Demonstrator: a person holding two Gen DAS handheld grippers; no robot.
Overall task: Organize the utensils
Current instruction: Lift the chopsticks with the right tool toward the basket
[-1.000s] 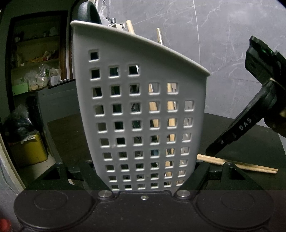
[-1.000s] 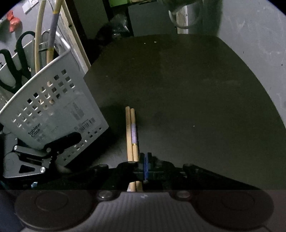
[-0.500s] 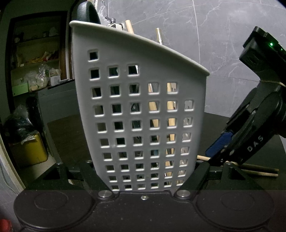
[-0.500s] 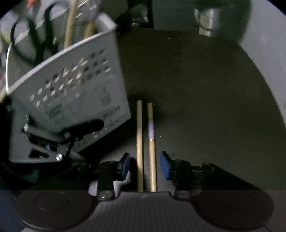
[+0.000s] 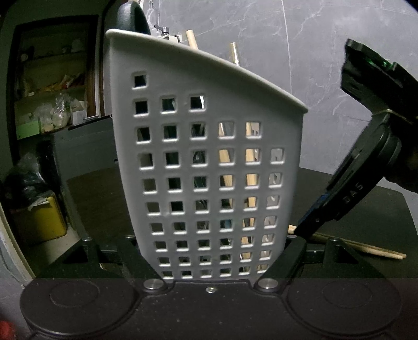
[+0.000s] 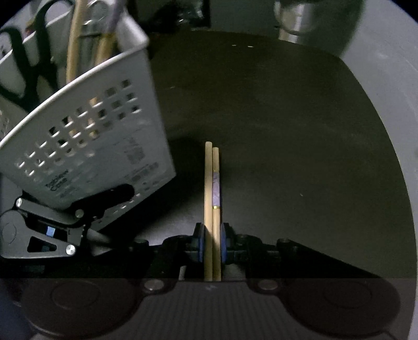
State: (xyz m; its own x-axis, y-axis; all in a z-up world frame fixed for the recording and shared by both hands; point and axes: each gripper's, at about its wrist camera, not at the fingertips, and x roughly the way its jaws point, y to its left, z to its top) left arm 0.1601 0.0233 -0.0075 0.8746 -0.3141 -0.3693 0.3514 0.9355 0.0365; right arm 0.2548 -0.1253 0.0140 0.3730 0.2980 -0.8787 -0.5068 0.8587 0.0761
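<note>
My left gripper (image 5: 213, 257) is shut on the lower part of a grey perforated utensil basket (image 5: 209, 157), which stands tilted on the black table (image 6: 287, 130). The basket (image 6: 91, 130) holds black-handled scissors (image 6: 26, 65), wooden chopsticks and metal utensils. Two wooden chopsticks (image 6: 213, 196), one with a purple band, lie side by side on the table right of the basket. My right gripper (image 6: 212, 243) points steeply down over their near ends. Its jaws are closing, and the blue pads press the pair together. In the left wrist view the right gripper (image 5: 308, 225) meets the chopsticks (image 5: 365, 247) beside the basket.
A metal cup (image 6: 295, 23) stands at the table's far edge. Behind the basket are a shelf with packets (image 5: 52, 104), a yellow container (image 5: 39, 222) on the floor and a grey marble wall (image 5: 313, 52).
The right gripper's jaws opened astride the two chopsticks, then closed on them, pushing the sticks together. The left gripper and the basket have not moved.
</note>
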